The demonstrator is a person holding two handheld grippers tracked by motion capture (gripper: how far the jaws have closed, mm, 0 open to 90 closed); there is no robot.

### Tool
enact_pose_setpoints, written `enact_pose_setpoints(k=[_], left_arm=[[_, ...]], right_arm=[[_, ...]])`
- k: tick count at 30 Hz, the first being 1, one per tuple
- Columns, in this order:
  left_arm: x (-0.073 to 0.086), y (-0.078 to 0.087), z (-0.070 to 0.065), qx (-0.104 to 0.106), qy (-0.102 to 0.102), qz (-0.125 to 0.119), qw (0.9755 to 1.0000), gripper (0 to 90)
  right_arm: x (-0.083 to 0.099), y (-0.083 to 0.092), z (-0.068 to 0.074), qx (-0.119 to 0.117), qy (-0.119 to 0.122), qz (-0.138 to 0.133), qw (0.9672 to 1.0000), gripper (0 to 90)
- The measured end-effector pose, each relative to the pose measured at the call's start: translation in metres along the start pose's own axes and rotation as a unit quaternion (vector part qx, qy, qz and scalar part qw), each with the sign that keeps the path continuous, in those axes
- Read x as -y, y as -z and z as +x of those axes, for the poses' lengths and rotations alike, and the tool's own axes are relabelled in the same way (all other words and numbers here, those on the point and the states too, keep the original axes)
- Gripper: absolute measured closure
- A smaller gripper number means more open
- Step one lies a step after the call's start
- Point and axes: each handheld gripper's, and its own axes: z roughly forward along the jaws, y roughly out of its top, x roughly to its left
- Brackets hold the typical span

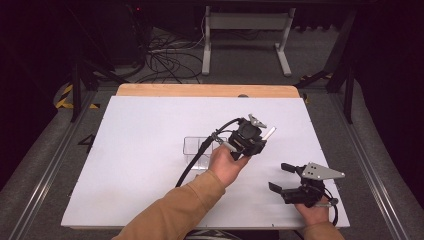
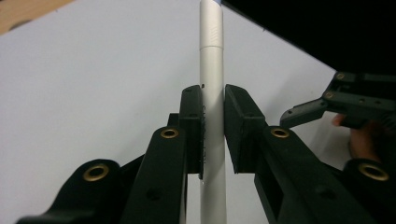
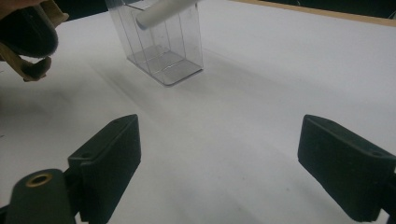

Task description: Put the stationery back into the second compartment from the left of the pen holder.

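A slim white pen (image 2: pixel 211 60) stands upright between the pads of my left gripper (image 2: pixel 213 100), which is shut on its barrel. In the high view the left gripper (image 1: pixel 259 135) is held above the middle of the table, and the pen (image 1: pixel 270 132) sticks out past it to the right. Just left of that hand a clear plastic box (image 1: pixel 196 147) sits on the white sheet. My right gripper (image 1: pixel 280 176) rests near the front right, open, with nothing between its fingers. In the right gripper view its jaws (image 3: pixel 219 154) face the box (image 3: pixel 163 51) and the pen's end (image 3: pixel 163 11) above it.
A white sheet (image 1: pixel 140 150) covers the table, with a wooden strip (image 1: pixel 200 90) along the far edge. Beyond it are floor cables and a white frame's legs (image 1: pixel 245 45). Each gripper trails a black cable across the sheet.
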Motion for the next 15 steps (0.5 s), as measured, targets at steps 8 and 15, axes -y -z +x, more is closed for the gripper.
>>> enact_pose_setpoints(k=[8,15], left_arm=[[0.005,0.024,0.005,0.022,-0.009,-0.067,0.9975,78.5],[0.013,0.040,0.010,0.026,-0.018,-0.116,0.9928,78.5]], right_arm=[[0.000,0.000,0.000,0.000,0.000,0.000,1.0000,13.8],[0.000,-0.001,0.000,-0.001,0.000,-0.001,1.0000,13.8]])
